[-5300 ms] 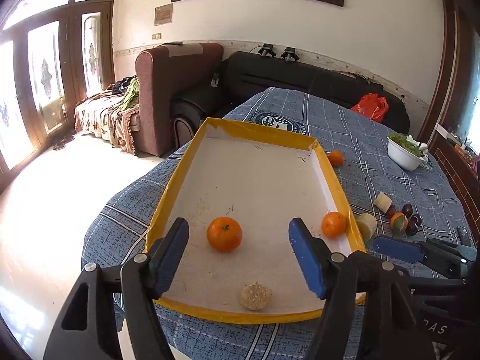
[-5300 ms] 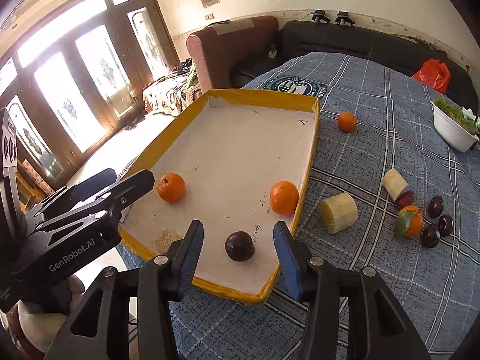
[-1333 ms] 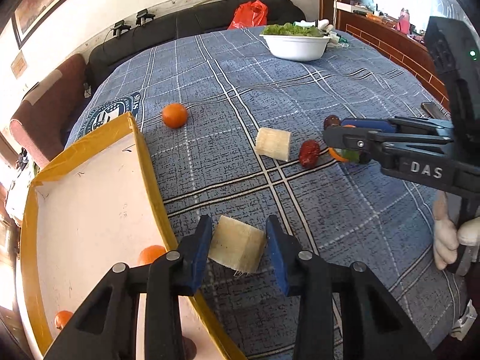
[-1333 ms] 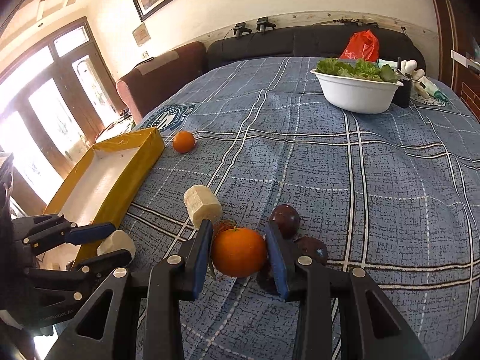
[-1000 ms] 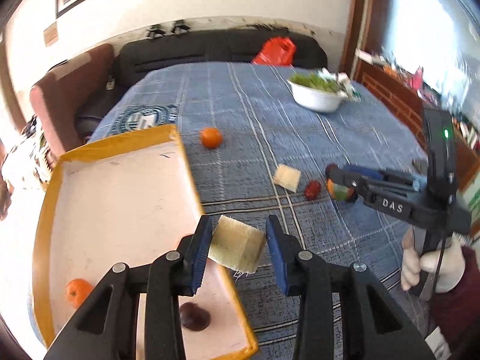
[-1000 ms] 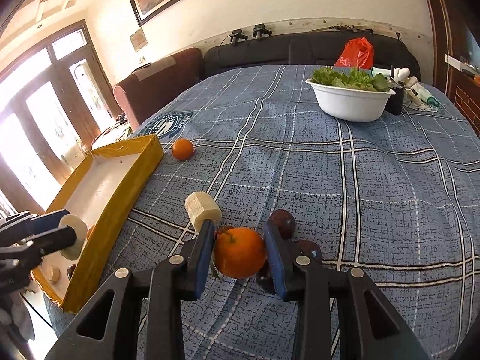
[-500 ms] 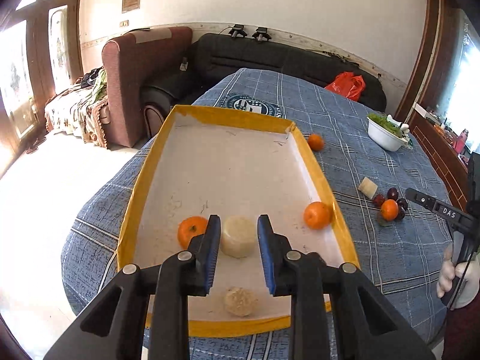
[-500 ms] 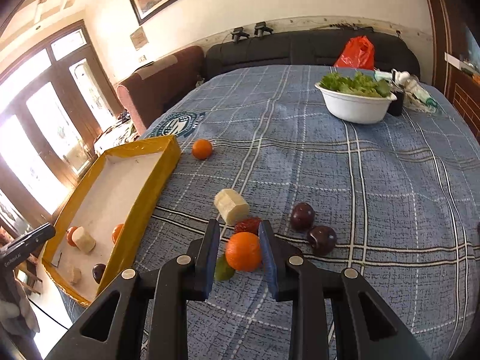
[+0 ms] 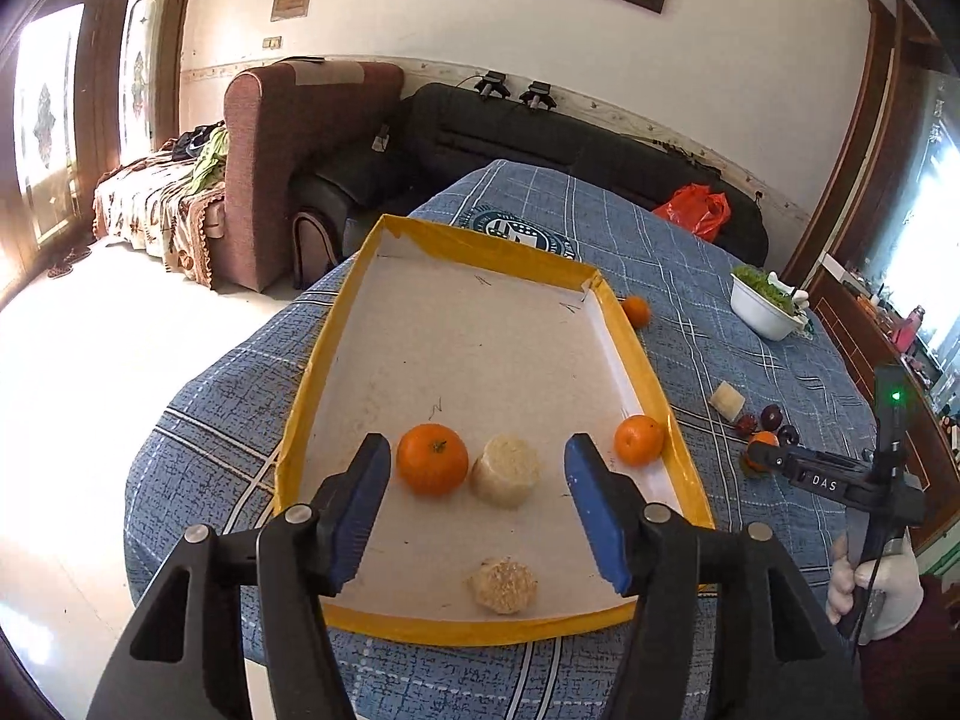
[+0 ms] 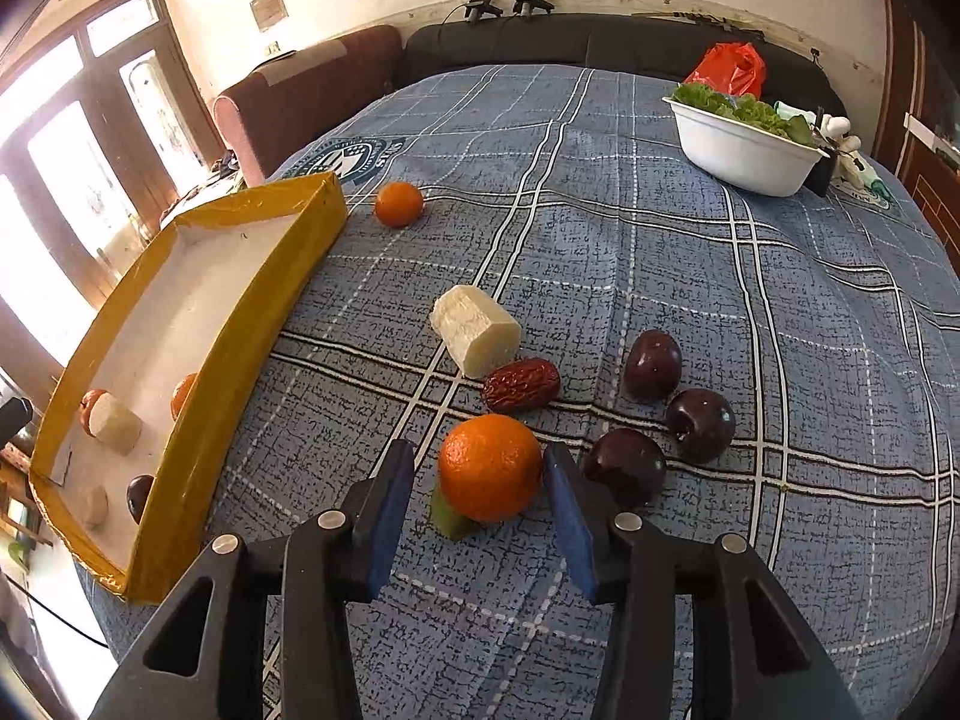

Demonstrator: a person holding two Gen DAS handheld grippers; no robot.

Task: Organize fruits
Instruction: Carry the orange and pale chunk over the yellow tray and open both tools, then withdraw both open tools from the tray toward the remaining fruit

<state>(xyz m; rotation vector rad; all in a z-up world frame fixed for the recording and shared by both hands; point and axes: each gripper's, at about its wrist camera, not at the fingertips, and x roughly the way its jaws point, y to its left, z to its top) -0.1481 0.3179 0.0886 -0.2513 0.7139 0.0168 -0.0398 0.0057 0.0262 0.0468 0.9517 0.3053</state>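
My left gripper (image 9: 474,492) hangs over the near end of the yellow-rimmed tray (image 9: 645,372), its jaws opening. A pale cane chunk (image 9: 506,471) stands on the tray floor between the fingers, untouched, beside an orange (image 9: 432,459). A second orange (image 9: 639,439) and another pale chunk (image 9: 503,585) also lie in the tray. On the checked cloth, my right gripper (image 10: 477,495) straddles a leafy orange (image 10: 489,468); its jaws are opening and a gap shows at the left pad.
Around that orange lie a red date (image 10: 522,384), three dark plums (image 10: 652,365), a pale chunk (image 10: 474,330) and a lone orange (image 10: 399,203). A white bowl of greens (image 10: 744,144) stands far right. The tray's corner (image 10: 240,324) is to the left.
My left gripper has let go of the pale chunk, which now stands in the tray, and its jaws have spread. The right jaws have widened off the leafy orange and moved in closer.
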